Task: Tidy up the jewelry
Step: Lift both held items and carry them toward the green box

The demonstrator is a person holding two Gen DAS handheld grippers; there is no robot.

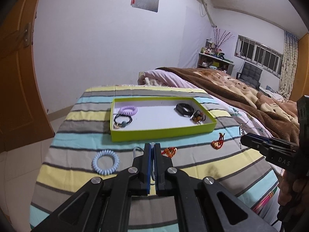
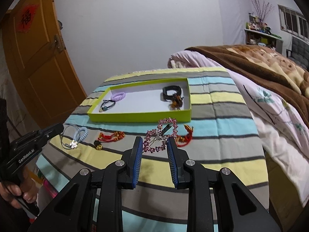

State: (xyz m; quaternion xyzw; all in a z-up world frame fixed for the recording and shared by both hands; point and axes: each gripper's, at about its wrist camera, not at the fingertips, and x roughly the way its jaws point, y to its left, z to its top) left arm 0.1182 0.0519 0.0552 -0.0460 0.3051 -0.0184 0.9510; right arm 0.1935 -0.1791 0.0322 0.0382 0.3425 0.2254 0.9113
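Because the left gripper [image 1: 152, 150] pinches only a thin pale-blue hair tie with a flower charm [image 2: 74, 144], its jaws drawn almost together on the cord, the main risk on that side is a slip: the loop dangles freely below the pads, and a quick swing could let the charm snag on the near wall of the green tray [image 1: 154, 134] or drag across the blue coil tie [image 1: 105, 162] lying just to the left on the striped cloth [image 1: 77, 116]. Left of that the cloth ends at the table edge, with bare floor and an orange door [image 2: 38, 58] beyond, so anything dropped there would likely be lost to the floor.

Toward the middle, the tray sits well back on the cloth. Inside it the lilac coil tie [image 1: 128, 109] and a black tie with a bead [image 1: 122, 120] fill the left end, a black band [image 1: 184, 109] and an amber clip [image 1: 198, 116] the right end; the centre is bare and looks the safest landing spot.

Loose red-and-gold knot charms [image 2: 112, 135] lie between tray and grippers, easy to sweep aside on a low pass.

On the right, the right gripper [image 2: 154, 145] stands half open, its pads bracketing a pink rhinestone hair clip [image 2: 164, 135]; it appears held by its edges, so a tilt could let it pivot out. Further right the cloth meets a bed with a brown blanket [image 2: 260, 61], leaving little room to swing wide.
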